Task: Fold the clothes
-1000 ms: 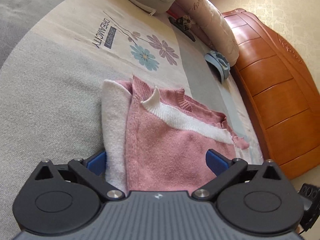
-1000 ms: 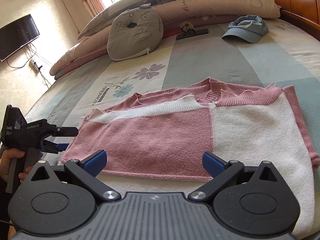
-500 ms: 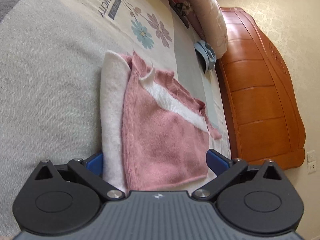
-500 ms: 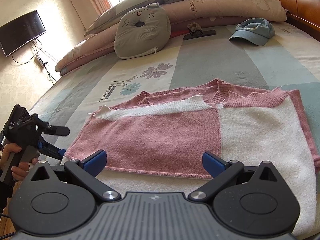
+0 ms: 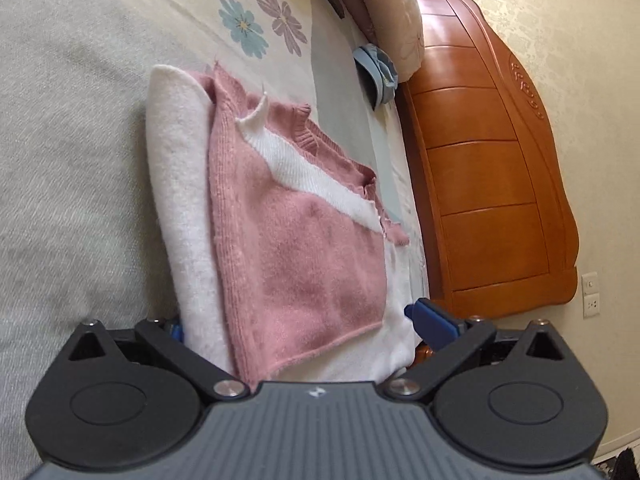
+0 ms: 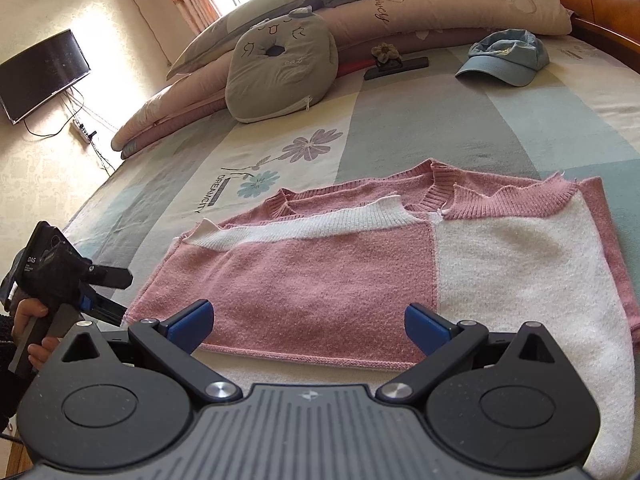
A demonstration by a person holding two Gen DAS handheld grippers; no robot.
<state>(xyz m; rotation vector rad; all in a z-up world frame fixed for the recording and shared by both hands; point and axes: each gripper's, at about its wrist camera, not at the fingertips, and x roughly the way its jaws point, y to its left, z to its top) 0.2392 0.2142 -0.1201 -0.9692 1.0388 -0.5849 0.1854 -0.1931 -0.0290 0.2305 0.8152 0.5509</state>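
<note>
A pink and white knitted sweater [image 6: 360, 276] lies flat and partly folded on the bed, a pink panel over a white layer. My right gripper [image 6: 310, 326] is open just above its near hem, nothing between its blue pads. My left gripper [image 5: 304, 326] is also open at the sweater's [image 5: 300, 256] left end; its left pad is mostly hidden behind the white edge. The right wrist view shows the left gripper [image 6: 96, 292] from outside, held in a hand [image 6: 30, 332] at the sweater's left corner.
A grey cushion [image 6: 280, 68], long pillows [image 6: 440, 4], a blue cap [image 6: 504, 56] and a dark flat object with a flower [image 6: 394, 64] lie toward the back of the bed. The wooden headboard [image 5: 492, 168] runs on the right. A TV [image 6: 40, 72] hangs on the left wall.
The left gripper has tilted and moved in along the sweater's left end, which now fills more of its view. The right gripper has crept slightly closer to the near hem. Both stayed open.
</note>
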